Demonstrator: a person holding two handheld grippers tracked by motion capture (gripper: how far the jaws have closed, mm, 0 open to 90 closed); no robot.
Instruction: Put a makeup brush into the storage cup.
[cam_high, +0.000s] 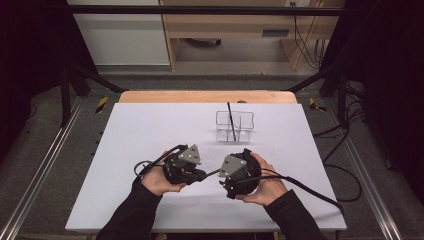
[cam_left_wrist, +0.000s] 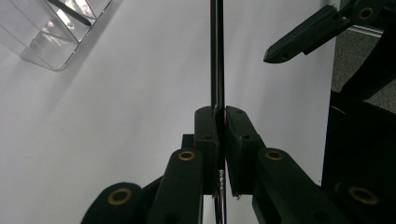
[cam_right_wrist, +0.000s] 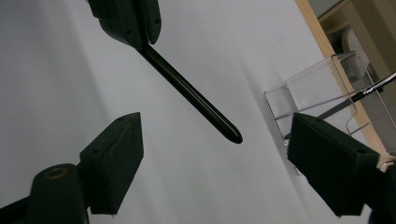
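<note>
The left gripper (cam_left_wrist: 220, 116) is clenched on a slim black brush handle (cam_left_wrist: 216, 51), gripping it partway along so that the free end (cam_right_wrist: 231, 133) sticks out toward the right gripper (cam_right_wrist: 212, 163). That looks like a hand-over: the shaft is offered endways so the other claw can take it. The right gripper's 2 jaws stand apart, released, with the handle's tip between and just above them, touching neither. Both grippers hover over the white table (cam_high: 150, 130) near its front edge, close to each other. A clear plastic organizer (cam_high: 235, 126) stands toward the far edge, well apart, with 1 more brush (cam_high: 231, 121) leaning in it.
</note>
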